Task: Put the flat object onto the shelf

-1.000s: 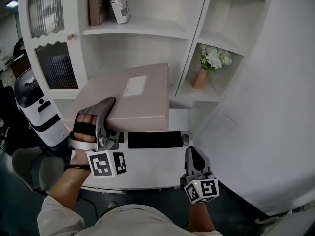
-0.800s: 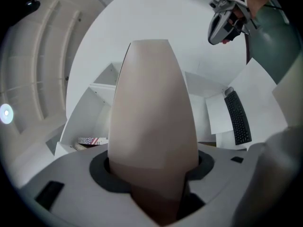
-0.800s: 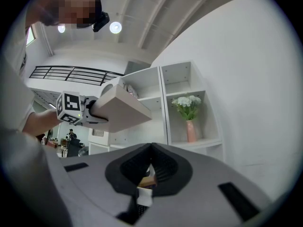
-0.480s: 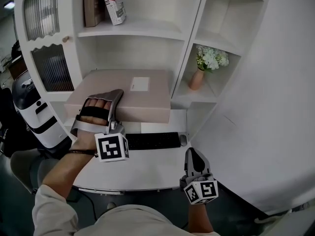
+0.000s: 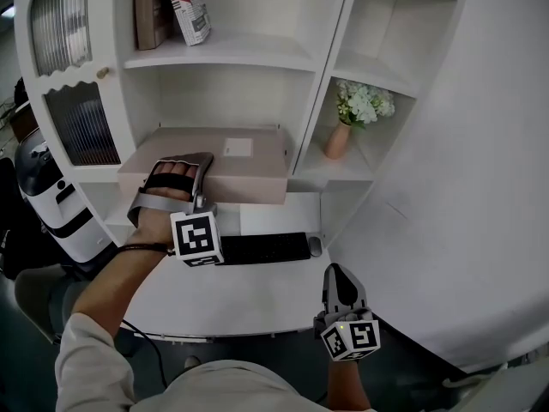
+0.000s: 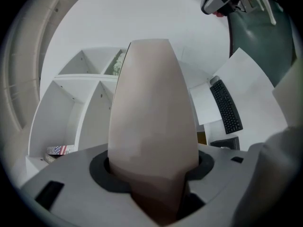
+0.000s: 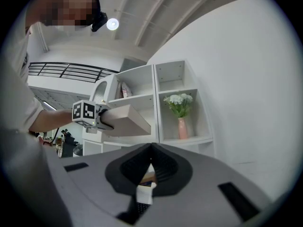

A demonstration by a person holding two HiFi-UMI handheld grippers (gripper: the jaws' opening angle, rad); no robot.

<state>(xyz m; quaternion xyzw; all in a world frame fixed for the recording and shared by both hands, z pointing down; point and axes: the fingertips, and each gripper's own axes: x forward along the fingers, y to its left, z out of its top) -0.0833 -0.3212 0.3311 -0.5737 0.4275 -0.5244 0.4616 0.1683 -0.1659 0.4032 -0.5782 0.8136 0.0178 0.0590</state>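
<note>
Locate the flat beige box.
Head view, left of centre: the flat beige cardboard box sits clamped in the left tool, far end at the lower middle bay of the white shelf, left of the pink vase.

No words or numbers can be read anywhere. The box carries a white label, its print too small to make out. A carton on the upper shelf shows a flag pattern and illegible fine print.
</note>
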